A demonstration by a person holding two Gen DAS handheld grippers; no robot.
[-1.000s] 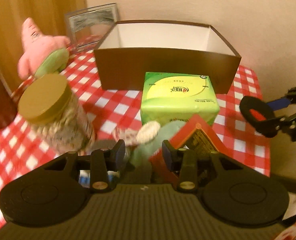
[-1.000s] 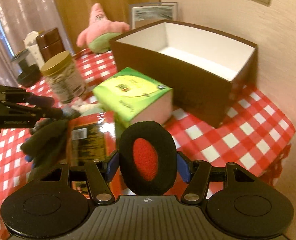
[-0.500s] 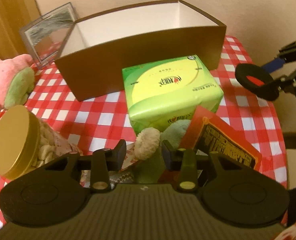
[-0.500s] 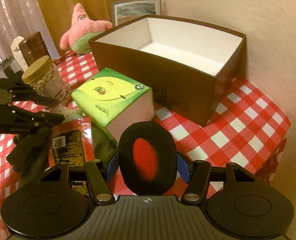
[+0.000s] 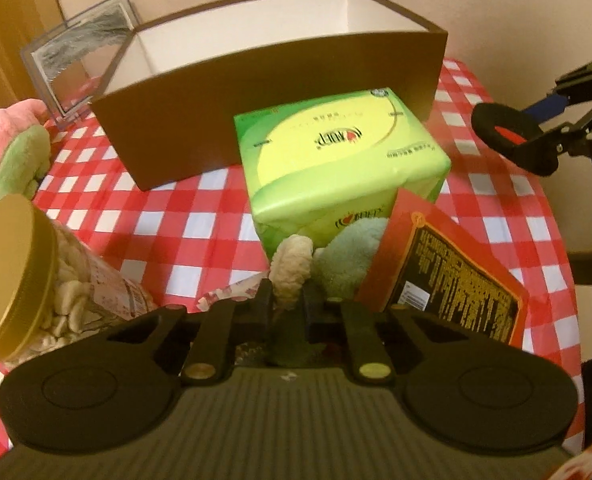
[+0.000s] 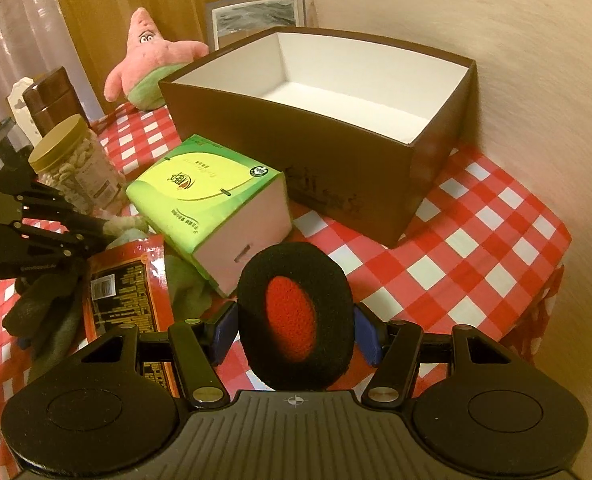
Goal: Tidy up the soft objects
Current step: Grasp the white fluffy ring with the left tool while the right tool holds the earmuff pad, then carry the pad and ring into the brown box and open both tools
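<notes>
A pale green plush toy point(image 5: 347, 256) with a cream limb point(image 5: 292, 268) lies between the green tissue pack point(image 5: 335, 160) and a red packet point(image 5: 447, 276). My left gripper point(image 5: 287, 300) points down at it, and its jaws are closing with the pads pressed on the cream limb. The right gripper point(image 6: 295, 332) is shut on a black ear cushion with a red centre point(image 6: 296, 312), held above the checked cloth at the right. A brown box with a white inside point(image 6: 296, 152) stands open behind the tissue pack. A pink star plush point(image 6: 152, 60) sits at the box's left.
A jar with a gold lid point(image 5: 16, 272) stands close to the left of my left gripper. A clear picture frame point(image 5: 76, 68) leans at the back left. A dark wooden grinder point(image 6: 52, 100) stands beyond the jar. The table edge point(image 6: 547, 280) drops off at the right.
My left gripper's jaws have closed in from a wide gap onto the plush toy's cream limb after moving forward and down past the jar. The right gripper still grips the ear cushion.
</notes>
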